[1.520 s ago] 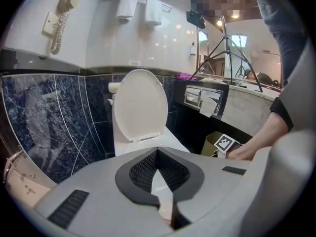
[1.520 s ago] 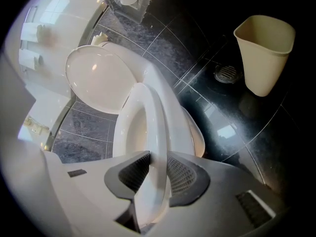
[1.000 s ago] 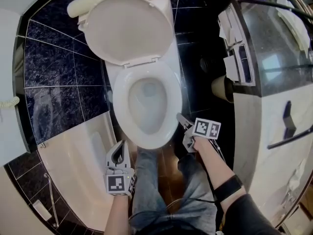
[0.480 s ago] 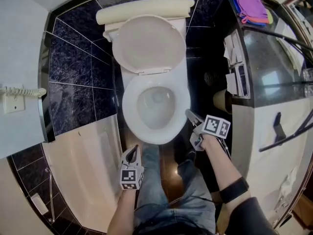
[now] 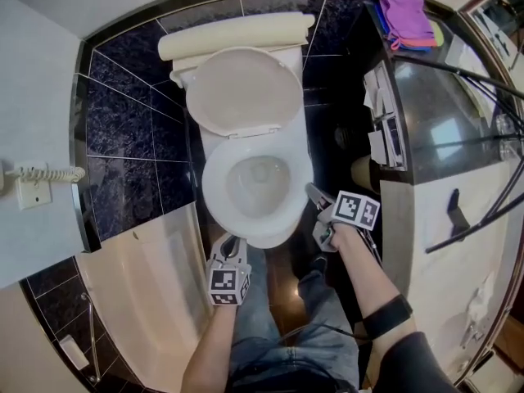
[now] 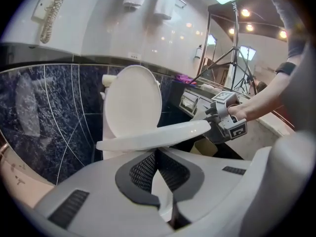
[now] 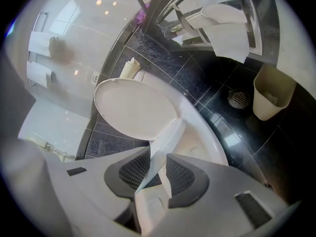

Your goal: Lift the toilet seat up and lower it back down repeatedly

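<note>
One claw did the work: my right claw (image 7: 157, 156) was clamped on the seat (image 6: 153, 136) rim, holding it partly raised. My left claw (image 6: 156, 158) hung shut and empty, unneeded.

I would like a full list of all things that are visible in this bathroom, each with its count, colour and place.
toilet bowl: one, white, centre
toilet seat: one, white, half raised over the bowl
lid: one, white, upright against the tank
bin: one, beige, on the floor right of the toilet
cloths: a few, mostly purple, on the counter
wall phone: one, white, left wall
floor drain: one, metal, dark floor
left gripper: one, grey, shut, empty, before the bowl
right gripper: one, grey, clamped on the seat's rim
</note>
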A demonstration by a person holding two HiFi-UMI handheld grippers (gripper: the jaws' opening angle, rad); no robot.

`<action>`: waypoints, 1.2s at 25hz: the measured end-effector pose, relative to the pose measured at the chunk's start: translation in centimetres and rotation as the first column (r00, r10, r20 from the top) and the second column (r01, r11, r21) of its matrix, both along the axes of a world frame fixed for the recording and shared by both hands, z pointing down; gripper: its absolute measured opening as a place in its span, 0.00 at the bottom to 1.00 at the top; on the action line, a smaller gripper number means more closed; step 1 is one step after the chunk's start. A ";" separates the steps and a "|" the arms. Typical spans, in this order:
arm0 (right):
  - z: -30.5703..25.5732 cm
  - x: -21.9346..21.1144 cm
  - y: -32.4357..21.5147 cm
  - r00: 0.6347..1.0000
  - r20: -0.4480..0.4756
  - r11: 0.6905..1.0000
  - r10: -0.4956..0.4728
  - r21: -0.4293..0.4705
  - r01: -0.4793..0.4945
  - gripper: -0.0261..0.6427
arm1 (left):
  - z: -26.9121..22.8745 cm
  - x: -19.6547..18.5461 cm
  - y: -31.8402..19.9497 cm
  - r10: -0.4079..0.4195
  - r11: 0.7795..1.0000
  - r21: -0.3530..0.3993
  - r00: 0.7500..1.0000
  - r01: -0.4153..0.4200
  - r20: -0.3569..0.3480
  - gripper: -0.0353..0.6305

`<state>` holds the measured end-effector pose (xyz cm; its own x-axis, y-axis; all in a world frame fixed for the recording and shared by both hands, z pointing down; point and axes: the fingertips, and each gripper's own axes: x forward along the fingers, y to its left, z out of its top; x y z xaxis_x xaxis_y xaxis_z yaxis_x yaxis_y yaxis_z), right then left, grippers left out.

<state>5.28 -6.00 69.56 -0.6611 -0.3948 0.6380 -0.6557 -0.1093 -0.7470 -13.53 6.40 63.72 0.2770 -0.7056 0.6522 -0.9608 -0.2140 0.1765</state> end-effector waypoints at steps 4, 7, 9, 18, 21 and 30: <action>-0.7 -0.1 -1.3 1.000 0.005 1.000 0.028 -0.011 -0.028 0.23 | -1.4 -0.3 -1.7 -0.006 1.000 0.012 1.000 0.006 -0.006 0.05; -1.3 0.0 -1.7 0.999 -0.010 0.999 0.047 -0.028 -0.047 0.24 | -2.3 -0.5 -2.5 -0.017 1.000 0.001 1.000 0.017 -0.020 0.05; -2.5 -0.2 -2.6 0.999 -0.026 0.999 0.034 -0.002 -0.034 0.24 | -3.2 -0.7 -3.6 -0.028 1.000 0.013 0.999 0.028 -0.027 0.05; -13.3 -0.2 -5.2 0.994 -0.104 0.960 -0.043 0.271 0.070 0.05 | -7.3 -2.1 -10.8 -0.044 0.997 0.068 0.998 0.046 -0.036 0.05; -15.5 -0.7 -5.5 0.982 -0.172 0.923 -0.083 0.358 0.141 0.05 | -8.4 -2.6 -13.6 -0.034 0.995 0.088 0.999 0.036 -0.029 0.05; -18.4 -2.6 -5.9 0.880 -0.438 0.764 -0.186 0.498 0.410 0.05 | -10.1 -4.0 -21.2 0.002 0.990 0.143 1.000 -0.003 0.005 0.05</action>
